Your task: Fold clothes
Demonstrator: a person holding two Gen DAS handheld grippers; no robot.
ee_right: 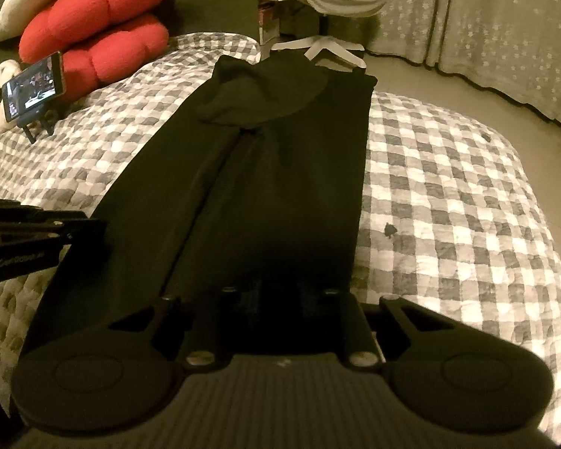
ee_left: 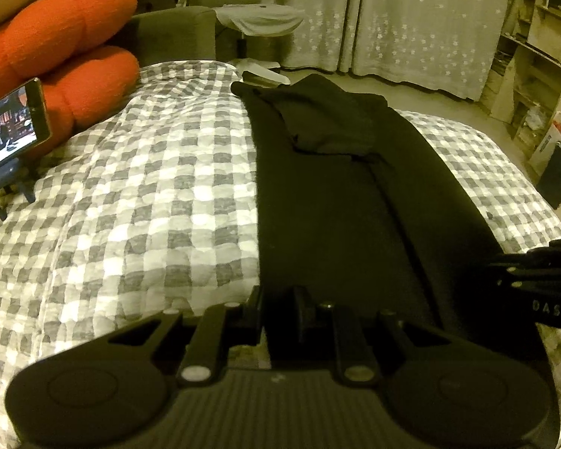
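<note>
Two tongs, left (ee_left: 276, 303) and right (ee_right: 276, 299), are clamped on the near end of the black trousers (ee_right: 273, 187), which are laid lengthwise along the bed (ee_right: 448, 194) toward its far edge. The cloth is judged soft and light; its corners are best held.

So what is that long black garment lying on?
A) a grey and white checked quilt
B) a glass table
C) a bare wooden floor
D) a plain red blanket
A: the black garment is spread lengthwise over the grey and white checked quilt, which shows on both sides of it; the only red things are cushions farther back.
</note>
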